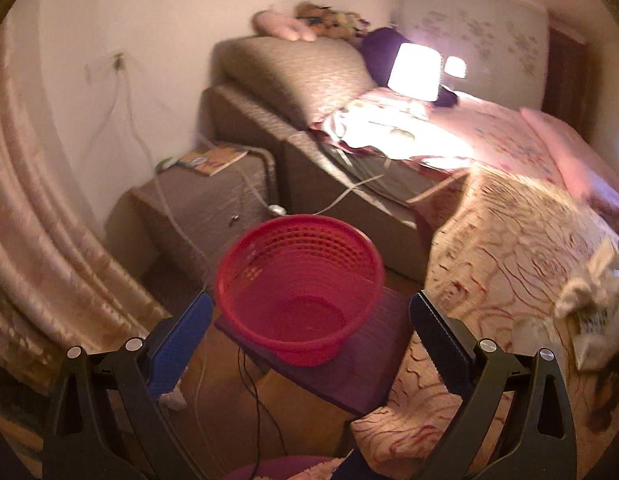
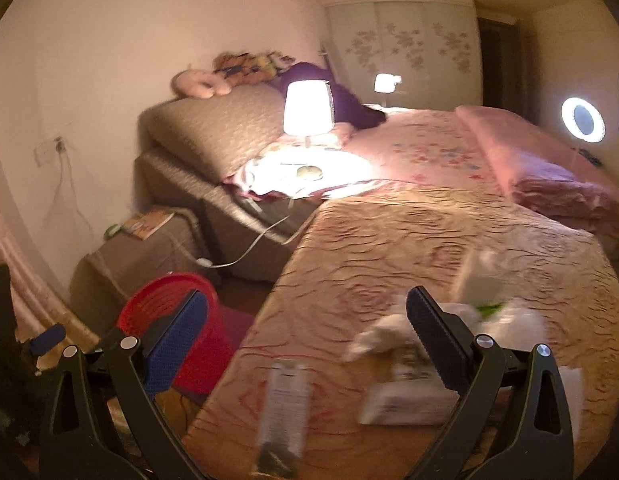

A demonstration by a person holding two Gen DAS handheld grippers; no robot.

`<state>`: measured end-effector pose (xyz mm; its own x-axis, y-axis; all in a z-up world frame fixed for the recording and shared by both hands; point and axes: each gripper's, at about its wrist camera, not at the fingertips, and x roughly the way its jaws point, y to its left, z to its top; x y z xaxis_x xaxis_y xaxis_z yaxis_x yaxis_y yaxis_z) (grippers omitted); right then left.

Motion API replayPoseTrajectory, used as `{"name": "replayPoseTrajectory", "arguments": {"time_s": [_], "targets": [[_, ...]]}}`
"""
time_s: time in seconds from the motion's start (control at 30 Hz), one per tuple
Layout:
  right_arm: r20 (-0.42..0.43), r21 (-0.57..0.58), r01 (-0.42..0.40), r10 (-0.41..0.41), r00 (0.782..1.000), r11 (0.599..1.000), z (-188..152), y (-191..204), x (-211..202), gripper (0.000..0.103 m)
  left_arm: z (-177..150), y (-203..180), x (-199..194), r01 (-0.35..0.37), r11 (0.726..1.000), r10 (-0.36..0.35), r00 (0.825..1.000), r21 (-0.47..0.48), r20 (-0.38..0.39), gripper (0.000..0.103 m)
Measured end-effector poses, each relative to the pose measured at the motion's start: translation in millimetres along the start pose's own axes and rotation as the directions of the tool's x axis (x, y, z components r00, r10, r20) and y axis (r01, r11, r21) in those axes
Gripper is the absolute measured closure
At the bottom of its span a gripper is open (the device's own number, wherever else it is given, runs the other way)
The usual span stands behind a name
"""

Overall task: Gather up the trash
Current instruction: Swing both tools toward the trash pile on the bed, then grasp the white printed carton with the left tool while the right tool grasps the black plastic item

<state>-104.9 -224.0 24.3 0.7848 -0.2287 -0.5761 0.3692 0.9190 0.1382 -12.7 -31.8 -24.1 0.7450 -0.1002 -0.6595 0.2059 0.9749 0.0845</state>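
Red perforated basket (image 1: 299, 284) directly ahead of the left tool (image 1: 309, 324), framed between its two spread fingers and resting on a dark purple stool (image 1: 365, 364); nothing is visible inside the basket. The left tool is released, blue pad to the left and black pad to the right, neither touching the basket. In the right wrist view the same basket (image 2: 177, 320) lies to the left of the right tool (image 2: 307, 320), partly behind its blue pad. The right tool is likewise released and hovers over the bed (image 2: 389, 240), grasping nothing. Ahead and to its right lies the trash: crumpled white paper (image 2: 383, 334), a flat white packet (image 2: 405, 402) and blurred white wrappers (image 2: 489, 292); a blurred white strip (image 2: 285, 404) lies just below the gap between the fingers. A lit lamp (image 2: 308, 108) stands far ahead on the bed.
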Motion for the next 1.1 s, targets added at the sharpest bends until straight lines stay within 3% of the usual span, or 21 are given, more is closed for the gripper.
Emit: {"name": "replayPoseTrajectory", "arguments": {"time_s": [0.13, 0.27, 0.43, 0.53, 0.77, 0.83, 1.03, 1.1], "targets": [[0.004, 0.033, 0.07, -0.07, 0.998, 0.997, 0, -33, -11, 0.006, -4, -17, -2, 0.078, 0.996, -0.077, 0.997, 0.046, -0.019, 0.008], [-0.005, 0.053, 0.123, -0.123, 0.992, 0.991, -6, -56, -22, 0.006, -9, -36, -5, 0.208, 0.975, -0.205, 0.977, 0.077, -0.051, 0.008], [-0.002, 0.075, 0.18, -0.18, 0.984, 0.981, -11, -79, -39, 0.006, -16, -65, -15, 0.386, 0.915, -0.378, 0.922, 0.116, -0.086, 0.008], [0.008, 0.087, 0.214, -0.216, 0.976, 0.973, -10, -95, -52, 0.006, -23, -86, -21, 0.444, 0.881, -0.433, 0.896, 0.164, -0.102, 0.008], [0.016, 0.122, 0.321, -0.326, 0.945, 0.939, -14, -140, -79, 0.006, -42, -124, -14, 0.493, 0.836, -0.459, 0.869, 0.241, -0.186, 0.008], [0.013, 0.133, 0.351, -0.356, 0.934, 0.927, -16, -153, -86, 0.006, -44, -129, -3, 0.485, 0.835, -0.441, 0.872, 0.258, -0.211, 0.008], [-0.029, 0.123, 0.461, -0.462, 0.887, 0.879, -28, -197, -105, 0.006, -50, -132, 18, 0.492, 0.843, -0.427, 0.859, 0.22, -0.283, 0.009], [-0.051, 0.122, 0.502, -0.499, 0.865, 0.856, -36, -214, -111, 0.006, -52, -134, 18, 0.481, 0.845, -0.419, 0.867, 0.235, -0.269, 0.017]]}}
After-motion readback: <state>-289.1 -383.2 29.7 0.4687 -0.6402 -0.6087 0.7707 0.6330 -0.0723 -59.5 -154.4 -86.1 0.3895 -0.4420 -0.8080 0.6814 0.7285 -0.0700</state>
